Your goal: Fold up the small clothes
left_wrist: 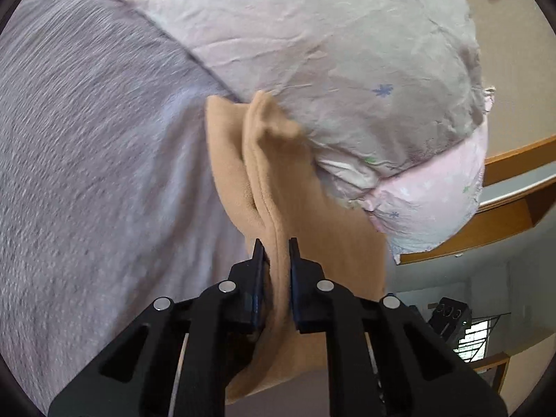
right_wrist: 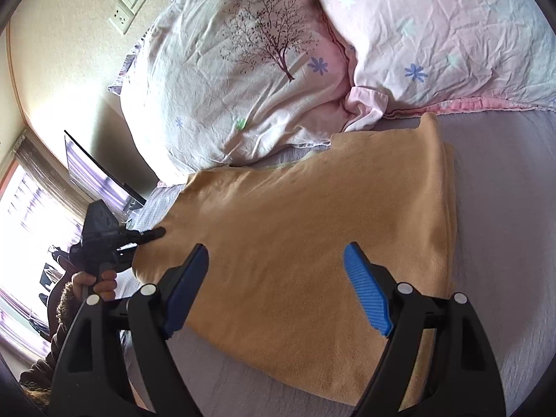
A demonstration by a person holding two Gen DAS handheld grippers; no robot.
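A tan fleece garment lies spread on the grey bedsheet, folded along its right side. My left gripper is shut on a bunched edge of the tan garment; it also shows in the right wrist view pinching the garment's left edge. My right gripper is open and empty, hovering just above the garment's near half, its blue pads spread wide.
Two floral pink-white pillows lie at the head of the bed, touching the garment's far edge. A wall with sockets and a bright window are to the left. A wooden shelf stands beside the bed.
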